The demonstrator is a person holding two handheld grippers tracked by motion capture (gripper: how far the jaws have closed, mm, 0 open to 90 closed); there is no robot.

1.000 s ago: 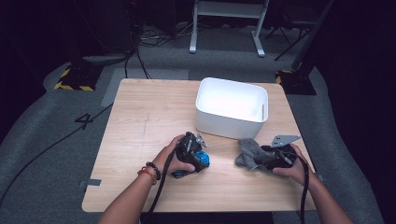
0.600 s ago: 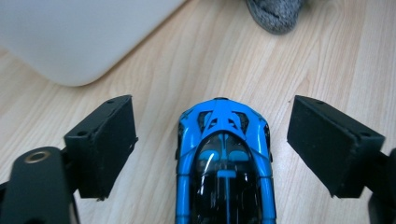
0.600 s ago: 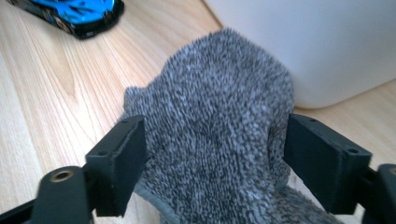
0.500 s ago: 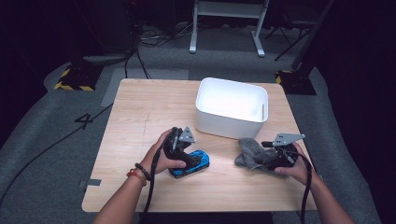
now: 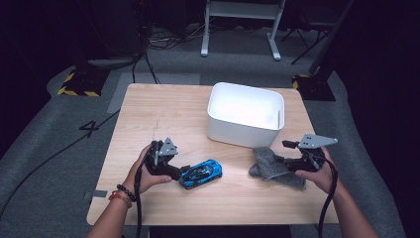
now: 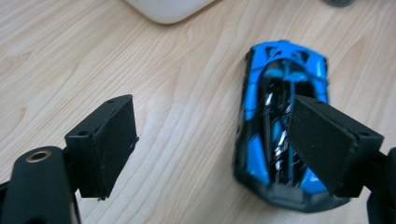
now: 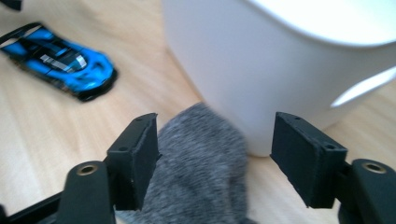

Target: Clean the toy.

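Lab: floor cables (image 5: 148, 54), hazard tape (image 5: 74, 91)

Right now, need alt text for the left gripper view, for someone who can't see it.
The left gripper hangs open over a wooden table, its two black jaws spread wide. A blue toy sports car lies on the wood, partly under the jaw at the right. The edge of a white bin shows at the top.

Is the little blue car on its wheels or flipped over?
On its wheels. The blue car sits flat on the table with its roof and windows facing up in the left gripper view.
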